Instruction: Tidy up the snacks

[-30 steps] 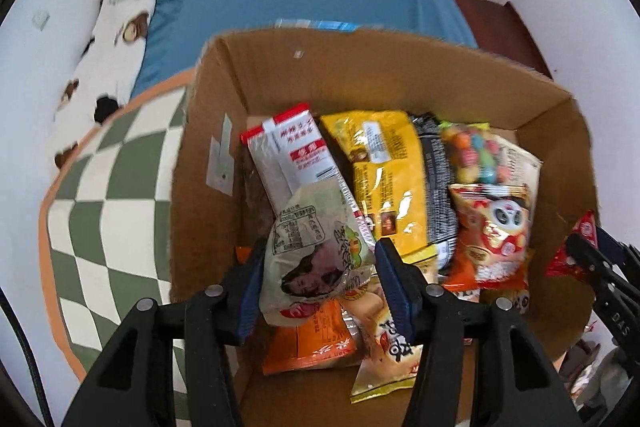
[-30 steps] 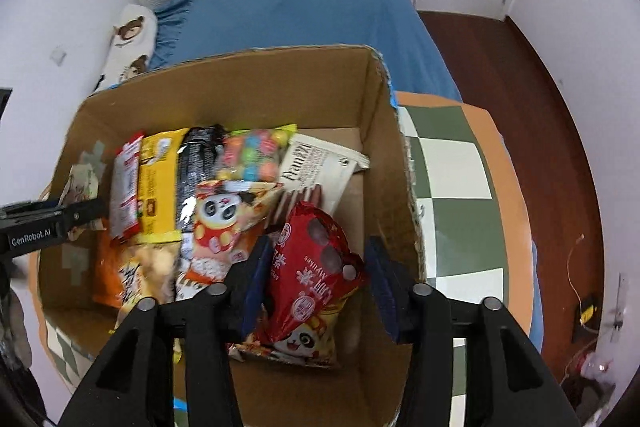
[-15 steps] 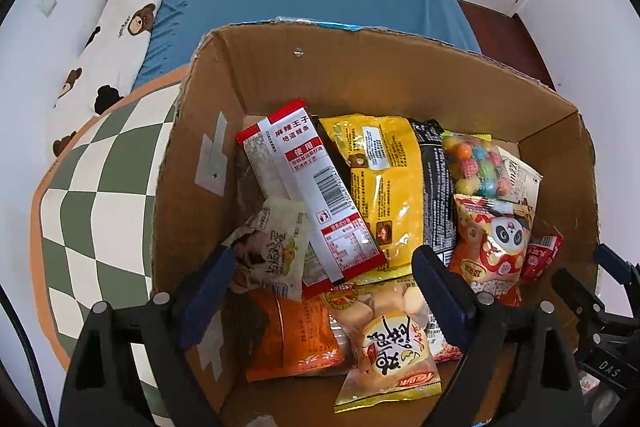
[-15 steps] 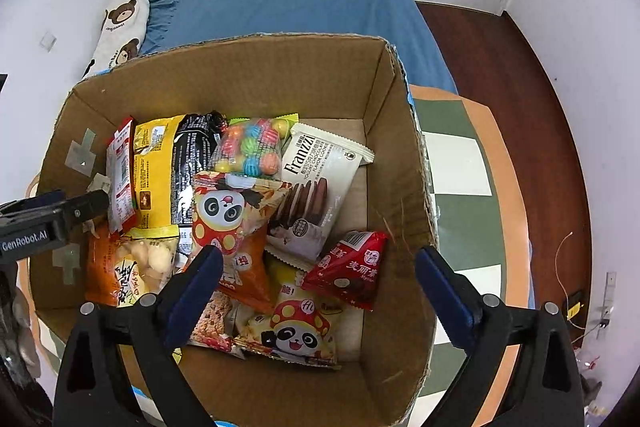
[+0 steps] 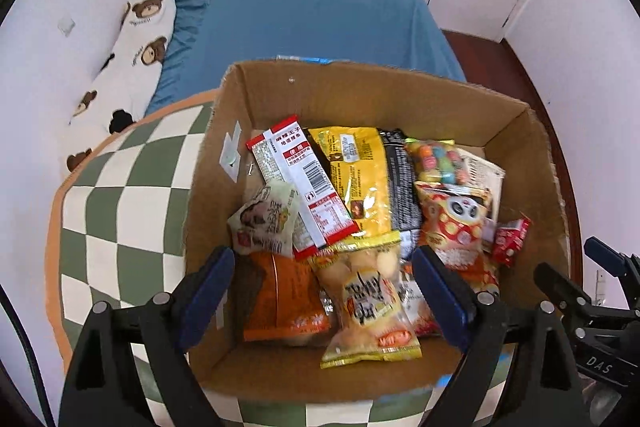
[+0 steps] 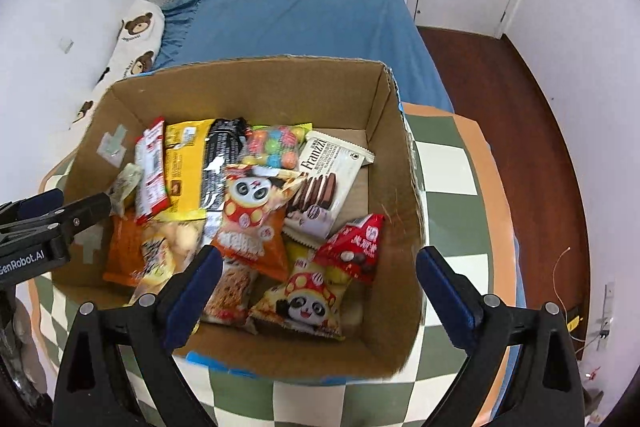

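Left claw [image 5: 322,287] spread wide, empty, above cardboard box [image 5: 360,95] on checkered desk [image 5: 120,195]. Right claw [image 6: 320,287] likewise apart, empty. Snacks all in box: pale pouch [image 5: 266,217] just ahead-left of left claw; red triangular packet [image 6: 354,247] just ahead of right claw, long axis running up-right.

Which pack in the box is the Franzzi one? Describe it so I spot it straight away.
Look inside the cardboard box, toward its bare side nearest the checkered cloth. The Franzzi pack lies tilted beside the coloured candy bag. It is the only white wrapper picturing brown sandwich biscuits.
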`<action>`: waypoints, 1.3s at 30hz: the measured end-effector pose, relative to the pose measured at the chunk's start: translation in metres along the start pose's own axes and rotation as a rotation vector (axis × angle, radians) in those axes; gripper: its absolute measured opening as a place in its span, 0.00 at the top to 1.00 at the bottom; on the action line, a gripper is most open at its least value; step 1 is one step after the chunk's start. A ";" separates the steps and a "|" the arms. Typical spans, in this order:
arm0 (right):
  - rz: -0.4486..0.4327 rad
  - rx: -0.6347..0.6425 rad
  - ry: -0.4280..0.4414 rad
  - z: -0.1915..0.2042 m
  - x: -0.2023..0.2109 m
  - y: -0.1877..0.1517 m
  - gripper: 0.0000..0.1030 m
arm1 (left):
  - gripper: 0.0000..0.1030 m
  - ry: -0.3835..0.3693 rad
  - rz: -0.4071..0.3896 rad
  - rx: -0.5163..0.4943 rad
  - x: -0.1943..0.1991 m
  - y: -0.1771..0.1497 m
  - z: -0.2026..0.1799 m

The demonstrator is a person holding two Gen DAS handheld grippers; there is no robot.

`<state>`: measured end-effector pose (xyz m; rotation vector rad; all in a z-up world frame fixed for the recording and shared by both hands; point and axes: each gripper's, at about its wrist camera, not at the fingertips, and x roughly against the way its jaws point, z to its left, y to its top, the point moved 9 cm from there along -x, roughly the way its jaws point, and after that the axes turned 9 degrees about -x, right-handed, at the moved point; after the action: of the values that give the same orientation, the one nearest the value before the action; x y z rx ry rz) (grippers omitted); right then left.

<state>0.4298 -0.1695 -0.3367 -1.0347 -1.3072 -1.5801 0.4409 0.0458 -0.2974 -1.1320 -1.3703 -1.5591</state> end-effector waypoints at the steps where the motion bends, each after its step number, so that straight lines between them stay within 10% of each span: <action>1: -0.010 0.002 0.004 0.001 0.006 -0.003 0.04 | 0.12 -0.001 -0.013 -0.006 0.007 -0.004 -0.003; 39: -0.406 0.007 0.057 -0.011 0.296 -0.169 0.00 | 0.12 0.079 -0.365 -0.031 0.245 -0.167 -0.037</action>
<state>0.1734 -0.1848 -0.1130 -0.7428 -1.5513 -1.8844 0.2009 0.0355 -0.1199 -0.8594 -1.5674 -1.8648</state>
